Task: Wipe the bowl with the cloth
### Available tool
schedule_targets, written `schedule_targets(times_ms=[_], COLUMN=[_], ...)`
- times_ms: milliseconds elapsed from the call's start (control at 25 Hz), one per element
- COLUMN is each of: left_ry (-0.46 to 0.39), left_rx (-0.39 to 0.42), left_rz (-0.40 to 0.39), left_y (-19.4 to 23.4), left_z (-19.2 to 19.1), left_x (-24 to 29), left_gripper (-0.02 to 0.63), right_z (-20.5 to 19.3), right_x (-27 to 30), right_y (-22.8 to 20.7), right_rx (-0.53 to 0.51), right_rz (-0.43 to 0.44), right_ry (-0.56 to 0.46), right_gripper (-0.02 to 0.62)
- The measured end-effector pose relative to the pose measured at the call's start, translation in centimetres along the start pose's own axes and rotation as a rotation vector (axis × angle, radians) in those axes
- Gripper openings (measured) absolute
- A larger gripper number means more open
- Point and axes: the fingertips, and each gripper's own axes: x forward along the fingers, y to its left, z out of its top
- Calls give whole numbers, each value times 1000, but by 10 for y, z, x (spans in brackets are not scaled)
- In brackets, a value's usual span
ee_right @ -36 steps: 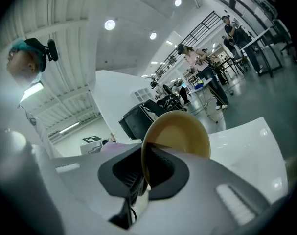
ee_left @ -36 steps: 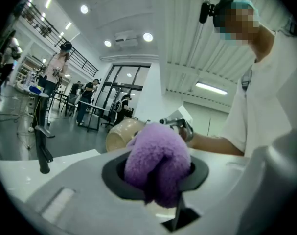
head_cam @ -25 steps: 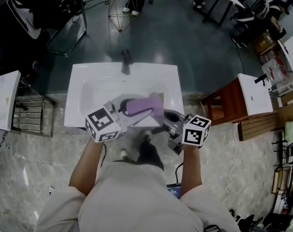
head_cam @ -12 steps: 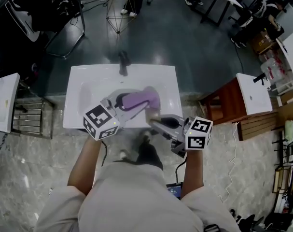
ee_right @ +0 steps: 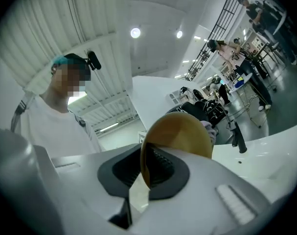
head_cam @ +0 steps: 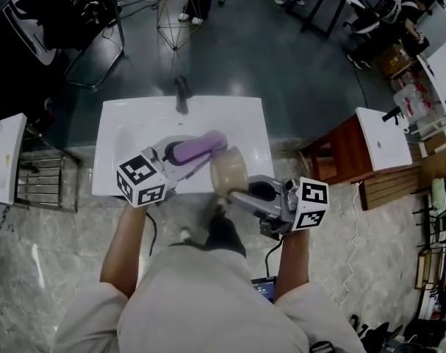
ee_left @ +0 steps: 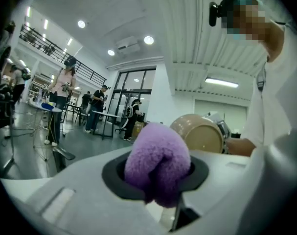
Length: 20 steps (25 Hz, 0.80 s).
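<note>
A fluffy purple cloth [head_cam: 197,148] sticks out of my left gripper [head_cam: 180,155], which is shut on it over the white sink [head_cam: 134,120]. In the left gripper view the cloth [ee_left: 158,163] bulges between the jaws and the bowl [ee_left: 199,133] hangs just beyond it. My right gripper [head_cam: 234,191] is shut on the rim of a tan bowl [head_cam: 228,169], held tilted on edge near the sink's front rim, to the right of the cloth. In the right gripper view the bowl [ee_right: 180,133] stands edge-on between the pads. Cloth and bowl look close but apart.
A dark faucet [head_cam: 181,94] stands at the sink's back edge. A second white basin on a wooden stand [head_cam: 384,142] is to the right, and a metal rack [head_cam: 46,175] with another basin [head_cam: 2,153] to the left. People and tables fill the room behind.
The right gripper has risen and tipped upward with the bowl, drawing it off the cloth. The left gripper has slid a little left with the cloth.
</note>
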Motion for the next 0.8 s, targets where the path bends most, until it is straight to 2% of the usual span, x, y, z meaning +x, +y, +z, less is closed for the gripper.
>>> schedule_targets(times_ms=[160,280,480,600,800], left_ry=[22,28,56,30,9], left_rx=[-43,-106,-149,-191,-198], left_rz=[-41,-67,-122,-172,-198], left_y=[-9,-16,-36,-48,-53], left_z=[-16,-29,-46,-45,-41], left_x=[1,-1,2,3,0], left_gripper=[118,120,120,121,121], right_z=[9,13,25,26,22], right_x=[0,3,1,-2,0], right_y=[4,-2,-28,-48,-74], right_rx=[7,-1,28,58,83], right_rz=[43,21,-102,-187,-291], right_ry=[-68,-84,-136,-141,-141], right_gripper=[15,14,14,12,12])
